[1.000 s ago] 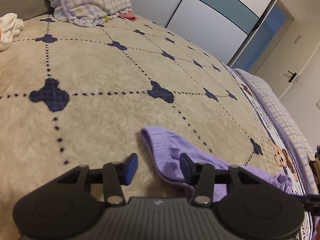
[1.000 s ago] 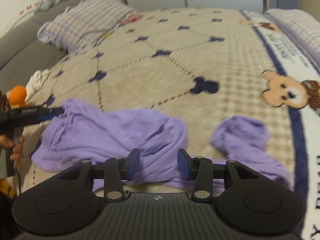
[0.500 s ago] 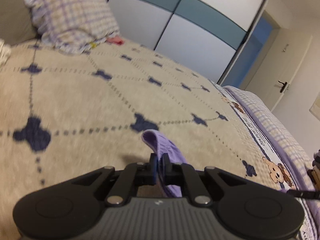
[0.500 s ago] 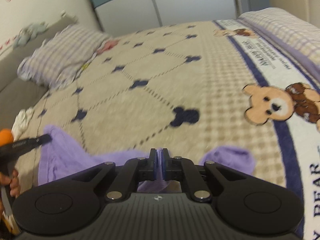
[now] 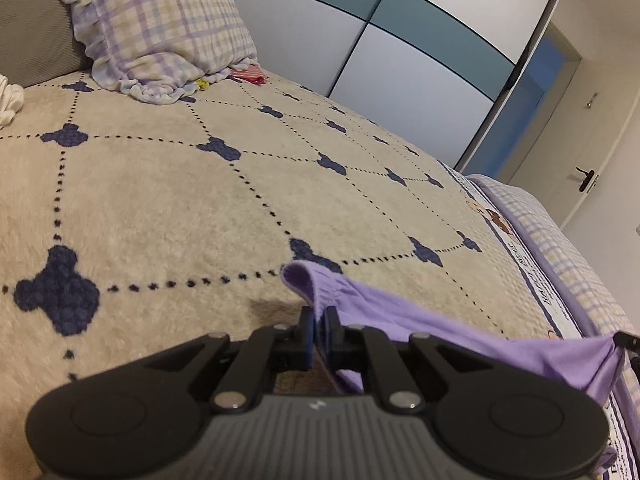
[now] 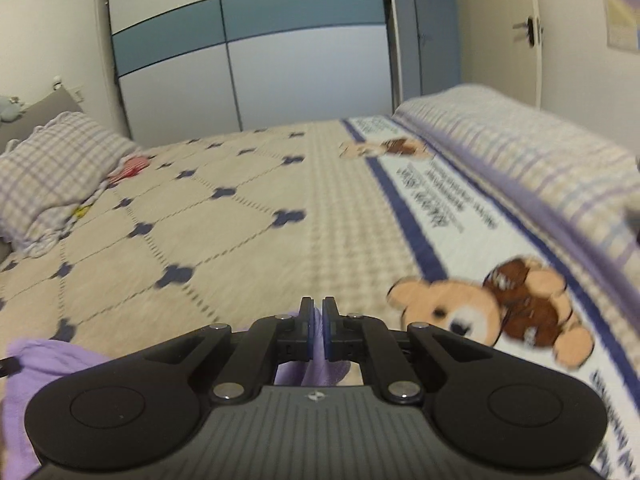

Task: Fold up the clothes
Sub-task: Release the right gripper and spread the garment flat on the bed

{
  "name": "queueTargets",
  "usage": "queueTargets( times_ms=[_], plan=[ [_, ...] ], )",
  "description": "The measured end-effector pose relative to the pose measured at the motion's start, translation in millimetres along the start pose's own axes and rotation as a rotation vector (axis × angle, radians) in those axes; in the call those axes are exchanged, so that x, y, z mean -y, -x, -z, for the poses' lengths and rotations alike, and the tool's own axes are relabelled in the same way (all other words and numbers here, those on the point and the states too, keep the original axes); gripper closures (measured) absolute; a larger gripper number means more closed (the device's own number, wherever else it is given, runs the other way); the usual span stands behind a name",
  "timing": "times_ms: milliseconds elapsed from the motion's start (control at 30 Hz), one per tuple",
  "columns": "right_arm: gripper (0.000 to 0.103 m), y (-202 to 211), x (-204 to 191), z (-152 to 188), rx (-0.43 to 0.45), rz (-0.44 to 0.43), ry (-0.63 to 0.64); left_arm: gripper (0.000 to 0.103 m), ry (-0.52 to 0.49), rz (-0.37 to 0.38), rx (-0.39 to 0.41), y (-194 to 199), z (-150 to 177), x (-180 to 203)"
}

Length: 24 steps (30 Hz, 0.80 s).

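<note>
The left gripper (image 5: 319, 326) is closed on the elastic edge of the purple garment (image 5: 420, 320), which passes between its blue pads (image 5: 306, 332); a fold of the hem stands up just beyond the fingertips. From there the garment stretches to the right, raised off the beige blanket (image 5: 160, 200), to a far corner near the frame edge (what holds that corner is cut off; only a dark tip shows). The right gripper (image 6: 319, 330) is likewise clamped on purple cloth (image 6: 316, 368), seen between and below its pads, while its body hides most of the garment. A further purple portion (image 6: 48, 356) appears at lower left, partly cut off. The right wrist view is motion-blurred, so the bear print (image 6: 452, 312) and the border lettering cannot be read clearly. A plaid pillow (image 5: 160, 28) lies at the head of the bed.
</note>
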State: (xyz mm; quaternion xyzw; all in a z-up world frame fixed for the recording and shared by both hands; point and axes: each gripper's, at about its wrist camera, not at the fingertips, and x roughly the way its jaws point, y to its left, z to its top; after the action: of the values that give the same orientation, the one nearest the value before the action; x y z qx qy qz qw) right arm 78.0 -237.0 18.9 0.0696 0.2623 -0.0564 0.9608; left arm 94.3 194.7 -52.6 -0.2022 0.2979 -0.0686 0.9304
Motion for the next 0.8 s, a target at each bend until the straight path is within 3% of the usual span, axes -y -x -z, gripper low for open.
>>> queueTargets(
  times_ms=[300,500,667,800],
  plan=[
    [0.099,-37.9,-2.9,6.8,0.000,0.055,0.058,0.098,-0.016,-0.008,0.008,-19.9,5.8,-1.7],
    [0.097,-54.9,-7.5,20.0,-0.091,0.054,0.093,0.096,-0.011,-0.004,-0.011,-28.9,8.2,-6.3],
    [0.070,-49.4,-7.6,23.9,-0.169,0.023,0.058,0.090,0.019,0.001,-0.021,-28.7,7.7,-9.2],
    [0.067,-36.8,-25.3,33.2,-0.267,-0.078,0.085,0.080,0.031,0.009,-0.039,-27.5,6.8,-7.9]
  ],
)
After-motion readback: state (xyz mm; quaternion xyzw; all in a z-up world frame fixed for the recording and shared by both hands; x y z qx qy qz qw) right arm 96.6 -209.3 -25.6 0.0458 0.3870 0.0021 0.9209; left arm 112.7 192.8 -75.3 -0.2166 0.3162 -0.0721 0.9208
